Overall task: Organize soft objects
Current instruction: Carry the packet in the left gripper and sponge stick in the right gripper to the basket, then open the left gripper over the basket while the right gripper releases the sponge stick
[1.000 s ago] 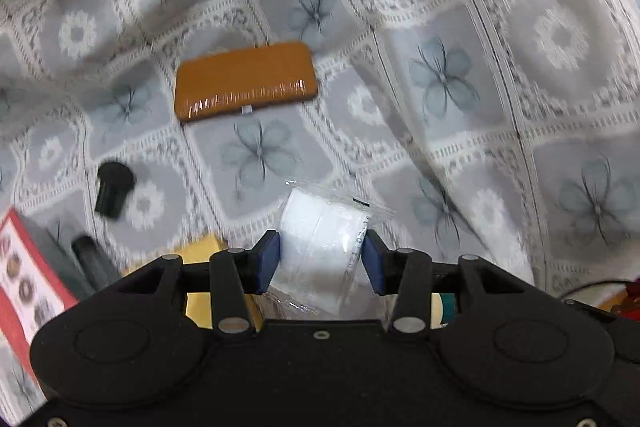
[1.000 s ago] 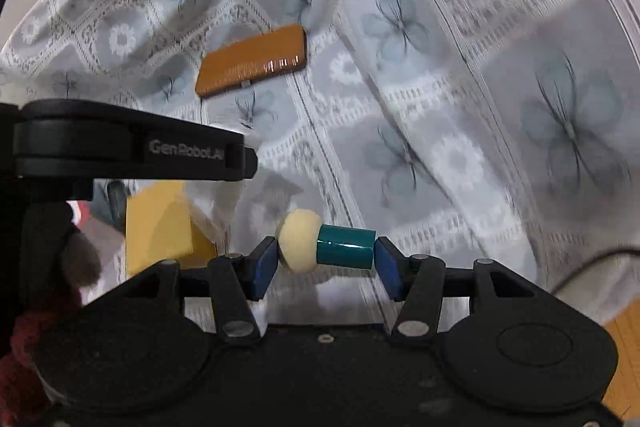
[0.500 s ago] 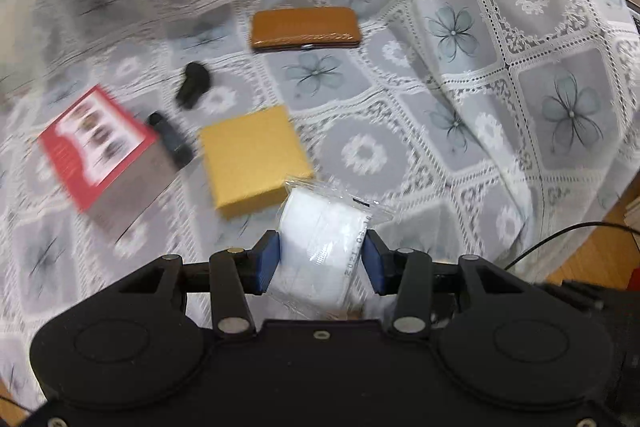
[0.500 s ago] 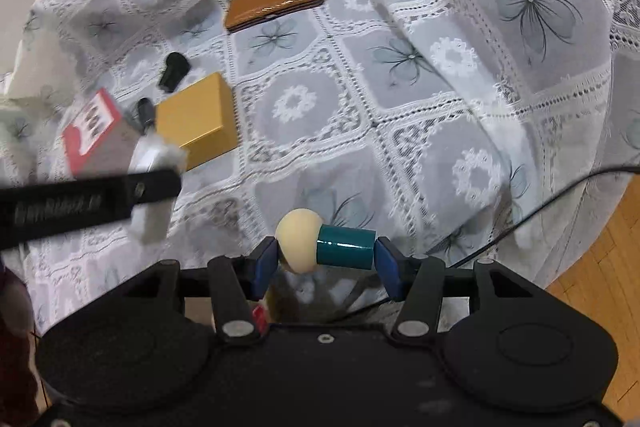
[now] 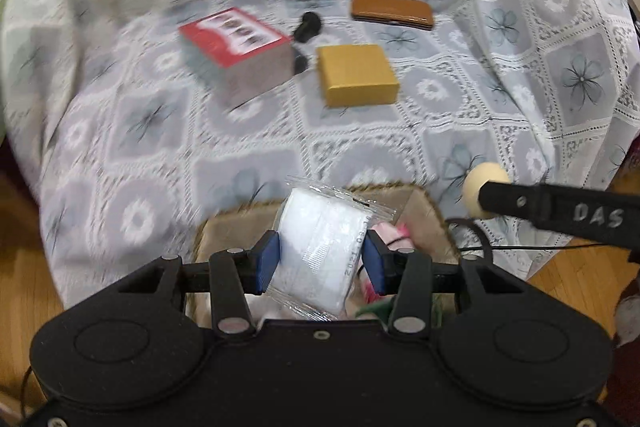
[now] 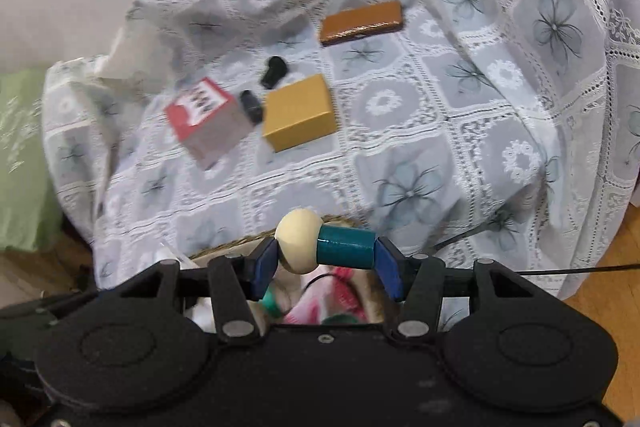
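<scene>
Both grippers have swung back from the cloth to the basket (image 5: 424, 201): your left fingers (image 5: 267, 261) clamp the packet (image 5: 320, 251) directly above it, right fingers (image 6: 266, 263) grip the peg (image 6: 326, 243).

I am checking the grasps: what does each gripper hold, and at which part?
The left gripper pinches a white sealed packet by its two side edges. The right gripper clamps a small figure end to end: cream round head, teal cylinder base.

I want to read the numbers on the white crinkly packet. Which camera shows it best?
The left wrist view. There the white packet sits right up close, clamped in the left gripper, with its printed edge facing the camera. The right wrist view shows almost none of it, only a clear scrap at the lower left.
</scene>
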Demonstrator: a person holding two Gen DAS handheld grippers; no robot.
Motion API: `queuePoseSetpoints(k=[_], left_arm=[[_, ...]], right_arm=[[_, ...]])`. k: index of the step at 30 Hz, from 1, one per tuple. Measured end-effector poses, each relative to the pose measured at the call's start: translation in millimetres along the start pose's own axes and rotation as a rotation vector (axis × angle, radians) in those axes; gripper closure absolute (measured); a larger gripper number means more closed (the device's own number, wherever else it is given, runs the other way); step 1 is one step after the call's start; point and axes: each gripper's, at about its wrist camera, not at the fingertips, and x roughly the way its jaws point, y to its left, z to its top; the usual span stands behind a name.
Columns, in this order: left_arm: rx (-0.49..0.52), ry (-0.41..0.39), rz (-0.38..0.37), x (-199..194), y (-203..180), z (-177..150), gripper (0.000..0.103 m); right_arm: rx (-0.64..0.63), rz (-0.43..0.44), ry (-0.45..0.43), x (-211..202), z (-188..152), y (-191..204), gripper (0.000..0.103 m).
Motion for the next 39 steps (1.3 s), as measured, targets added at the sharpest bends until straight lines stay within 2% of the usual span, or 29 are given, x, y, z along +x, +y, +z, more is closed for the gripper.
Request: queuePoseSetpoints(k=[5, 11, 16, 18, 20, 32, 34, 36, 39], left_arm=[[-0.068, -0.015, 0.025, -13, 10, -30, 0.057], [-0.123, 0.004, -0.008, -2, 10, -51, 0.057], [-0.143, -0.02, 0.059, 12, 10, -46, 0.054], [-0.149, -0.027, 0.083, 16, 12, -45, 0.044], [-0.166, -0.023, 0.097, 20, 16, -44, 0.039], [-0.223, -0.014, 0.126, 15, 31, -57, 0.038], [-0.217, -0.01, 0.134, 14, 29, -60, 0.036], [-0.205, -0.012, 0.145, 12, 27, -62, 0.028], [-0.185, -0.023, 0.165, 8, 22, -67, 0.028]], right_arm=[[-0.051, 0.031, -0.003, -8, -14, 19, 0.05], [-0.091, 0.028, 0.022, 7, -15, 35, 0.05], [-0.115, 0.016, 0.027, 21, -9, 45, 0.05], [-0.118, 0.017, 0.02, 25, -6, 48, 0.048], [-0.12, 0.015, 0.009, 27, -4, 50, 0.048], [-0.147, -0.017, 0.026, 19, -18, 37, 0.047], [-0.151, -0.03, 0.032, 18, -24, 33, 0.047], [-0.152, -0.037, 0.038, 17, -29, 31, 0.047], [-0.155, -0.046, 0.044, 16, -36, 26, 0.047]])
